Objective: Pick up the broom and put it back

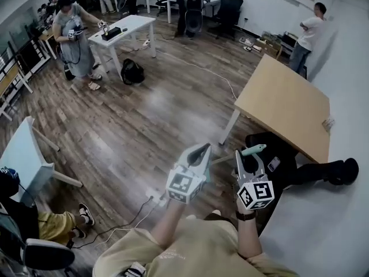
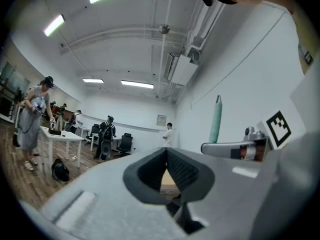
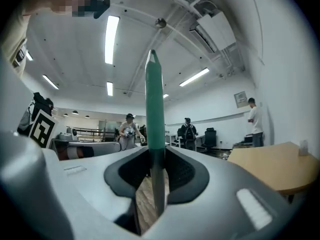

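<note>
Broom handle (image 3: pixel 154 109): green grip over grey shaft, clamped crosswise in right gripper (image 3: pixel 156 161) jaws, green end sticking out beyond them. Left gripper (image 2: pixel 167 159) just beside, jaws closed together, empty. Both above wood floor (image 1: pixel 132 126), near tan table (image 1: pixel 288 103).

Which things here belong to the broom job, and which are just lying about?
Job: broom, clamped in the right tool.
Lying about: wooden table, white table, black bag, office chair.
</note>
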`<state>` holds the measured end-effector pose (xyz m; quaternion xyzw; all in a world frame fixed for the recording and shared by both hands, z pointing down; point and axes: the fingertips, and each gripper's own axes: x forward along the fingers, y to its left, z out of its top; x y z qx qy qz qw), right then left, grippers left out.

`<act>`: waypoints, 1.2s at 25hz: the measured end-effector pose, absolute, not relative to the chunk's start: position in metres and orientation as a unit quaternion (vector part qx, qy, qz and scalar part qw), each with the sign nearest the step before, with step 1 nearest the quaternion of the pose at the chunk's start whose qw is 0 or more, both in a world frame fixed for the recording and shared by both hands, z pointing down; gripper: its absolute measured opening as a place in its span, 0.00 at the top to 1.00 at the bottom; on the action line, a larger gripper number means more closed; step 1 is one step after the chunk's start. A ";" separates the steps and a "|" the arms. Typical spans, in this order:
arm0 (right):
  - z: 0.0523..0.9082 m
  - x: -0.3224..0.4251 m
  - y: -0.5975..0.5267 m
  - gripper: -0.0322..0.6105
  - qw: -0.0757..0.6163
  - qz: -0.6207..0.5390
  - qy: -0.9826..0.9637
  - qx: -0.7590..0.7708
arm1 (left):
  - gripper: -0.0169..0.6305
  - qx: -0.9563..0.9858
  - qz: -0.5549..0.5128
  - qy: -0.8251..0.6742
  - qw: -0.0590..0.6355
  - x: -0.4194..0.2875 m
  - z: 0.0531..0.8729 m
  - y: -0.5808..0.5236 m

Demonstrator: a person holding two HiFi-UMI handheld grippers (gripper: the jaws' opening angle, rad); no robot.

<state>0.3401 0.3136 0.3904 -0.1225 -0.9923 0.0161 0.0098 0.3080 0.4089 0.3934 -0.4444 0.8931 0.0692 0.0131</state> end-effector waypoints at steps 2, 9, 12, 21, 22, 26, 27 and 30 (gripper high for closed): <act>0.396 0.305 0.336 0.81 0.015 0.024 -0.987 -0.160 | 0.97 -0.411 0.072 0.909 0.011 0.284 0.399 0.434; 0.417 0.175 0.385 0.81 0.035 0.061 -0.955 -0.287 | 0.97 -0.300 0.070 0.951 0.006 0.183 0.407 0.482; 0.405 0.114 0.396 0.81 0.032 0.075 -0.939 -0.334 | 0.97 -0.261 0.054 0.964 0.011 0.126 0.396 0.485; 0.367 -0.011 0.341 0.81 -0.018 0.039 -0.920 -0.390 | 0.97 -0.172 0.021 0.984 0.044 -0.001 0.360 0.416; 0.368 -0.024 0.337 0.80 -0.021 0.033 -0.921 -0.388 | 0.97 -0.168 0.018 0.985 0.044 -0.013 0.361 0.415; 0.383 -0.069 0.322 0.78 -0.009 0.033 -0.923 -0.383 | 0.97 -0.168 0.013 0.986 0.019 -0.055 0.379 0.407; 0.386 -0.083 0.315 0.78 -0.007 0.036 -0.926 -0.376 | 0.97 -0.174 0.014 0.985 0.014 -0.066 0.381 0.400; 0.392 -0.134 0.297 0.78 -0.006 0.038 -0.934 -0.355 | 0.97 -0.192 0.013 0.981 0.010 -0.110 0.384 0.386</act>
